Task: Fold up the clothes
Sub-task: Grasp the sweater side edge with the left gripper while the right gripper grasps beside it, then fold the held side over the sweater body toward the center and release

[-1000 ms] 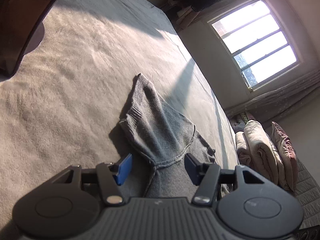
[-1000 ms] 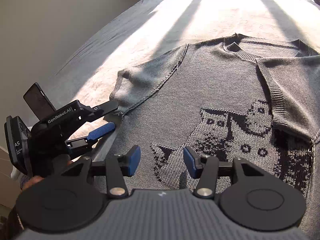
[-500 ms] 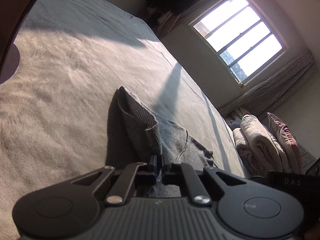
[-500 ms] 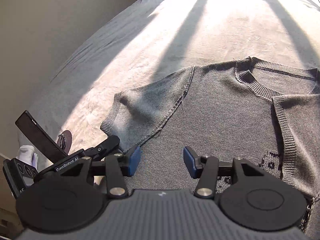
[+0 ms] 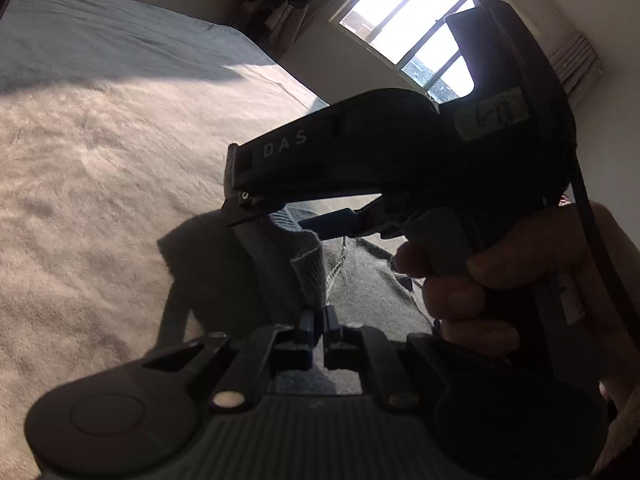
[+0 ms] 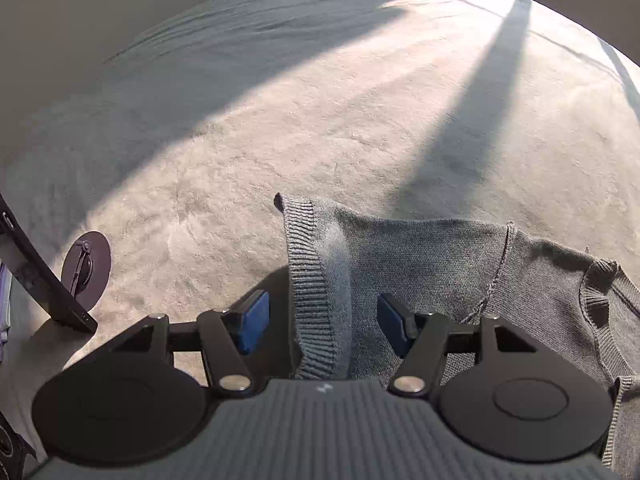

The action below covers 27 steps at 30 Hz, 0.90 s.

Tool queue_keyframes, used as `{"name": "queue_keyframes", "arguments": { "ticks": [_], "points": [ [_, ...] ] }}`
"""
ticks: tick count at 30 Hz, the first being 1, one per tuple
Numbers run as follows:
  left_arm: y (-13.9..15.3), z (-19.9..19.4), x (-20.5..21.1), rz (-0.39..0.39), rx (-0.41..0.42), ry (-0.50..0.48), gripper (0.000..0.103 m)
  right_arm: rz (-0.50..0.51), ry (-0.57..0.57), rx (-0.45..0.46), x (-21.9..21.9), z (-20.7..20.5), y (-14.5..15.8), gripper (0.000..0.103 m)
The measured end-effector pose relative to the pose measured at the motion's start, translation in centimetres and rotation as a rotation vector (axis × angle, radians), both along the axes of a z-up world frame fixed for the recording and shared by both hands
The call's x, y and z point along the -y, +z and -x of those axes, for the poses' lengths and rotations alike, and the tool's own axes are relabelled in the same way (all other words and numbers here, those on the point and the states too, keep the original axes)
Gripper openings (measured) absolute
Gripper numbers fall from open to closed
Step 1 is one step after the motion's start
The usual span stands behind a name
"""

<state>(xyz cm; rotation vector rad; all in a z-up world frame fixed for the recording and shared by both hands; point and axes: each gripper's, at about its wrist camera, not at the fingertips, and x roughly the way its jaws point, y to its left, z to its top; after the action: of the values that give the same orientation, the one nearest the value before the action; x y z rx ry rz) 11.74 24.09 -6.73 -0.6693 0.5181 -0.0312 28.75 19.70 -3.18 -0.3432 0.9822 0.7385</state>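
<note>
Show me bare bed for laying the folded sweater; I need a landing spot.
Free: the sunlit bedspread beyond the sweater sleeve, up to the wall. Crowded: around the sleeve, where the left gripper is shut on the cuff and the right gripper straddles it, its jaws opening.

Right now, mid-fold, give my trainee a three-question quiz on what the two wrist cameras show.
1. True or false: the left gripper is shut on the grey sweater.
2. What lies between the right gripper pads? A) the ribbed sleeve cuff B) the neckline C) nothing
3. Fill in: the sweater lies on a ____.

Key
1. True: its pads pinch a fold of the knit.
2. A: the cuff sits between the pads, which are opening and do not press on it.
3. Bed, with sunlight and long shadows across its cover.
</note>
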Motion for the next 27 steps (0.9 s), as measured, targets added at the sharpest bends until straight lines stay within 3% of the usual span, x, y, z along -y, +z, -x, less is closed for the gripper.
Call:
{"name": "queue_keyframes", "arguments": {
  "ticks": [1,3,6,12,19,21,27],
  "points": [
    [0.1,0.0,0.1,-0.006,0.001,-0.006,0.004,0.019,0.006,0.022,-0.5,-0.2,-0.3,0.057],
    [0.5,0.0,0.3,-0.016,0.011,-0.02,0.003,0.025,0.0,0.046,-0.5,-0.7,-0.5,0.016],
    [0.9,0.1,0.6,-0.024,0.03,-0.04,0.003,-0.039,-0.058,0.052,1.2,-1.7,-0.1,0.005],
    [1.4,0.1,1.1,-0.014,0.055,-0.088,0.003,-0.212,-0.209,0.037,7.0,-3.0,0.9,0.003],
    [2.0,0.2,2.6,0.014,0.093,-0.171,0.003,-0.453,-0.393,-0.045,14.1,-3.1,0.9,0.003],
    [1.9,-0.1,3.3,0.033,0.084,-0.233,0.004,-0.501,-0.439,-0.07,15.8,-3.2,0.3,0.003],
    [2.7,-0.3,3.8,0.042,0.071,-0.339,0.017,-0.599,-0.568,-0.159,20.8,-4.1,-1.7,0.003]
  ]
}}
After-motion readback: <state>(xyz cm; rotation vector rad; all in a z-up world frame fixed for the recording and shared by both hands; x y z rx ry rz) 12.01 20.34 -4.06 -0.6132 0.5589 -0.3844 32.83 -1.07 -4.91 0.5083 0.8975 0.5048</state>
